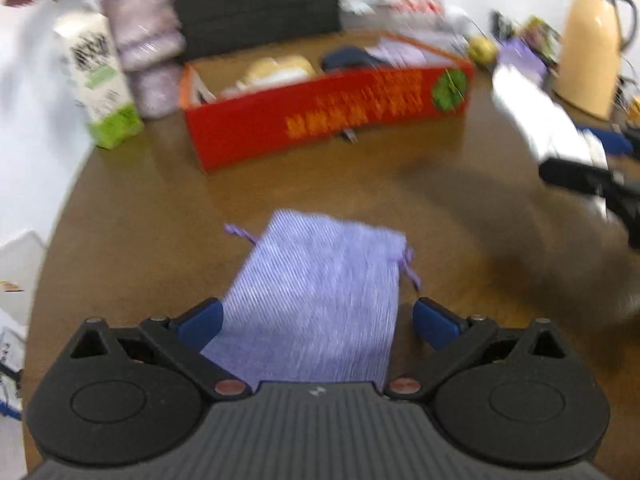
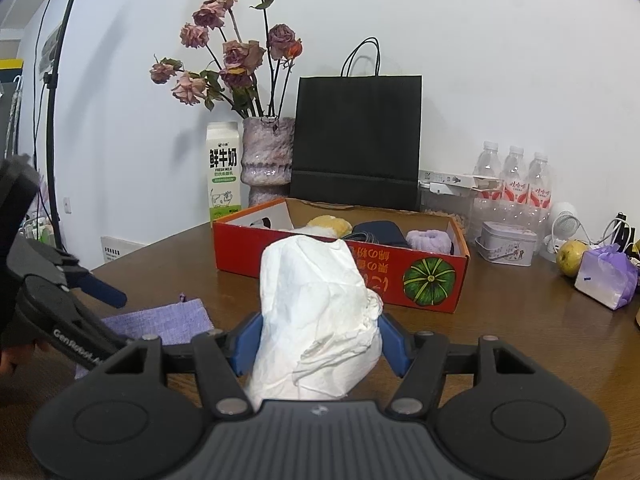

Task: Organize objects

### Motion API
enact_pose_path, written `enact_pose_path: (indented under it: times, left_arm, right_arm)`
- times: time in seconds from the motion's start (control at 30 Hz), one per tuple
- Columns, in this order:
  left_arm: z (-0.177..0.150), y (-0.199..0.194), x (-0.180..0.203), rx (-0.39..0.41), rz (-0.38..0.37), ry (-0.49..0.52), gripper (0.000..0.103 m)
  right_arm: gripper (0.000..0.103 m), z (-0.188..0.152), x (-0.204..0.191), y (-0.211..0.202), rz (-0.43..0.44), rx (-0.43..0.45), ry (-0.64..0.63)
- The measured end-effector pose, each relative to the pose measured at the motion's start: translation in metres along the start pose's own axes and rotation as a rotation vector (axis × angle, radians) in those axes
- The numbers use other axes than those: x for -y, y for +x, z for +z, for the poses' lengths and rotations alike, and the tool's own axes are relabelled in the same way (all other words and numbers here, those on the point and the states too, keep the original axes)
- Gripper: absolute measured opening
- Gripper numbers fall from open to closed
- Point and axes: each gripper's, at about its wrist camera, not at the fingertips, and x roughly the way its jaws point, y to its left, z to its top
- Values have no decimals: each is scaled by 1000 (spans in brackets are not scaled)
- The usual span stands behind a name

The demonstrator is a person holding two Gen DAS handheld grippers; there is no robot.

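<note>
Red box (image 2: 400, 276) stands behind tissue wad (image 2: 320, 320) and purple pouch (image 1: 316, 304).

Left view blurred; red box (image 1: 320, 116) lettering unreadable.

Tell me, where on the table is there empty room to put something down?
Bare brown table lies in front of the red box, between the purple pouch and the wrapped purple packet. The back edge is crowded: milk carton, vase, black bag, bottles, tin. The box itself already holds several things.
</note>
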Motion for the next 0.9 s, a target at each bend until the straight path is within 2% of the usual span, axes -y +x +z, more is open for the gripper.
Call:
enact_pose_path:
  times: [0.07, 0.17, 0.23, 0.37, 0.4, 0.43, 0.47, 0.53, 0.6, 0.7, 0.77, 0.9]
  left_arm:
    - [-2, 3, -8, 9, -33, -20, 103]
    - [-7, 8, -17, 53, -38, -68, 103]
    - [-10, 10, -18, 91, -25, -85, 103]
    - [-9, 8, -7, 102, 5, -115, 100]
    - [-7, 7, -3, 112, 3, -112, 89]
    - [-8, 4, 1, 127, 4, -115, 74]
    - [-8, 2, 4, 137, 8, -120, 66]
    - [-8, -2, 14, 146, 20, -135, 36]
    - [-9, -5, 22, 151, 22, -153, 21]
    - [-12, -12, 41, 179, 84, -149, 15]
    - [-13, -18, 53, 212, 140, -139, 15]
    - [-10, -28, 68, 260, 168, -173, 15]
  right_arm:
    - [62, 0, 0, 1, 2, -5, -2]
    - [62, 0, -1, 3, 4, -14, -6]
    - [62, -1, -2, 4, 4, -22, -7]
    - [62, -3, -2, 8, 8, -39, -11]
    - [62, -3, -3, 8, 8, -41, -12]
    - [62, -3, -3, 8, 9, -40, -13]
    - [62, -3, -3, 8, 8, -39, -13]
    - [62, -3, -3, 7, 7, -37, -12]
    - [62, -3, -3, 7, 7, -34, -13]
    - [62, -2, -3, 5, 8, -23, -15]
    - [62, -1, -3, 3, 7, -13, -15]
    - [62, 0, -2, 0, 4, 2, -10]
